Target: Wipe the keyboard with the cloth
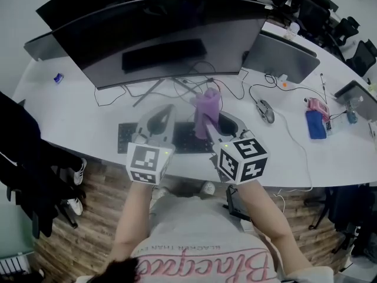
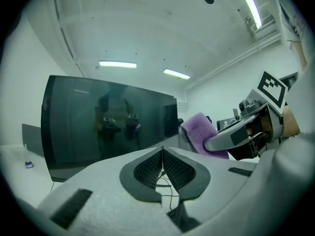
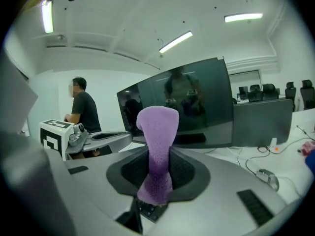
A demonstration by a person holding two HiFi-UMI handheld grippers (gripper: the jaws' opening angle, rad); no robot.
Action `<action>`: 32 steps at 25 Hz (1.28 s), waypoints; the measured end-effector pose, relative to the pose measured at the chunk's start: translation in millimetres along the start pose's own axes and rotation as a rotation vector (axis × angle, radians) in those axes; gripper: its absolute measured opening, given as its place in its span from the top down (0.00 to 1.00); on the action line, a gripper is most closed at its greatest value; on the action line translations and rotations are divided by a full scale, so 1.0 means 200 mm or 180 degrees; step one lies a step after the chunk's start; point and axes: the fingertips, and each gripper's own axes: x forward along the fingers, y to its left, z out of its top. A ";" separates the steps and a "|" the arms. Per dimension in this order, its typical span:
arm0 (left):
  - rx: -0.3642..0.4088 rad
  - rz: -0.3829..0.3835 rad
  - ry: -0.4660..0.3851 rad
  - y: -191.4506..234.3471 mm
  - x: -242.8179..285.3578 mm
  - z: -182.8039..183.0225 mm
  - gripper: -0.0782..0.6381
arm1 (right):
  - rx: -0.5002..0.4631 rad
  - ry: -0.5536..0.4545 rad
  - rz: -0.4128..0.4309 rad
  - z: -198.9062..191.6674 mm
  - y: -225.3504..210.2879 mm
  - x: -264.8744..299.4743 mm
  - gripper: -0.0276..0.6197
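Right claw [image 3: 158, 154] pinching purple cloth [image 3: 157, 127], curved white desk [image 1: 70, 119], office

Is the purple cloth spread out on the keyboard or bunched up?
Bunched: the right gripper pinches the cloth, which stands upright above the keyboard.

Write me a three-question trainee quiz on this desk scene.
1. True or false: the left tongs hold the purple cloth.
2. The keyboard lies: A) in front of the curved monitor; B) on the floor; C) behind the monitor.
3. Fill in: the left tongs' jaws stand ____.
Key: 1 false, the right tongs grip it; 2 A; 3 together.
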 end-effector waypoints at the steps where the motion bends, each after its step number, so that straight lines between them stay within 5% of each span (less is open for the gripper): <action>1: 0.0015 0.0010 -0.0051 0.02 -0.02 0.03 0.88 | -0.0045 -0.0047 0.0026 0.03 0.04 0.01 0.82; 16: 0.0264 0.0030 -0.0593 0.15 -0.18 0.36 0.88 | -0.0672 -0.0958 0.0171 0.37 0.44 0.04 0.82; 32: 0.0282 0.0060 -0.0686 0.22 -0.21 0.38 0.88 | -0.0750 -0.0957 0.0132 0.37 0.50 0.12 0.82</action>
